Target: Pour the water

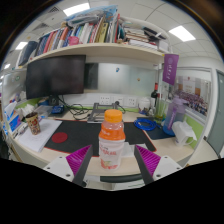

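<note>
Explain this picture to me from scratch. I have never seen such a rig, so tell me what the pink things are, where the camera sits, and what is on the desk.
There is no robot here. A person carries a hand-held gripper with two fingers, and the camera rides on it, looking forward along them. That is why the view bulges like a fisheye. The pink shapes are pads on the fingers' inner faces. A bottle with an orange cap and orange drink stands between them; the fingers appear to press it from both sides, so it seems held. Beyond it lies a desk with a keyboard, a red coaster, a patterned cup and a blue bowl. Behind are a dark monitor and a shelf of books.
</note>
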Motion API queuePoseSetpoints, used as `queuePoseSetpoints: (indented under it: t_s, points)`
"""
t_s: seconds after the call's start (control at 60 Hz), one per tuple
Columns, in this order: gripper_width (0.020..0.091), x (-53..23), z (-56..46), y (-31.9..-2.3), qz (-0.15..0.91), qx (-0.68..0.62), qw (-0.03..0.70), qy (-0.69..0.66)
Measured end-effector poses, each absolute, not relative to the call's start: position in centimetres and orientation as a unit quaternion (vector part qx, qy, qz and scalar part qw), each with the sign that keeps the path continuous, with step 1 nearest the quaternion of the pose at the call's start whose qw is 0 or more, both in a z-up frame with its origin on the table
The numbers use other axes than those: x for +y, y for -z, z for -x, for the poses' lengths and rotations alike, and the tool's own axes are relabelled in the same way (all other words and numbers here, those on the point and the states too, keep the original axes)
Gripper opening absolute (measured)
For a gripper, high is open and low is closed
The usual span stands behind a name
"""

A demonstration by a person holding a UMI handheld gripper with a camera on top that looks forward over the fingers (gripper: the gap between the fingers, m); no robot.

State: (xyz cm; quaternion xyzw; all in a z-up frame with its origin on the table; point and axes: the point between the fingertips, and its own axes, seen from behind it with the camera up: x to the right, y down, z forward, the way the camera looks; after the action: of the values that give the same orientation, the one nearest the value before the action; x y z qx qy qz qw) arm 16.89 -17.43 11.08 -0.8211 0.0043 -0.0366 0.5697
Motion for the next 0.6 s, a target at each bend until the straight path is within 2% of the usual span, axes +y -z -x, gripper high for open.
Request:
queuePoseSetpoints:
  t_s: [0.117, 0.183, 0.333, 0.4, 0.6]
  points:
    - [0.0854, -14.2, -17.1, -9.2, 0.813, -0.009, 0.581, 0.034]
    - [0.0819, -13.0, -16.9, -8.8, 0.807, -0.010, 0.590, 0.024]
    - [0.0686, -10.7, -16.6, -8.2, 0.795, -0.012, 0.607, 0.010]
    - [0.0581, -10.0, -16.6, -7.9, 0.791, -0.016, 0.611, 0.008]
    - [0.0449, -9.5, -16.2, -8.2, 0.775, -0.023, 0.632, 0.003]
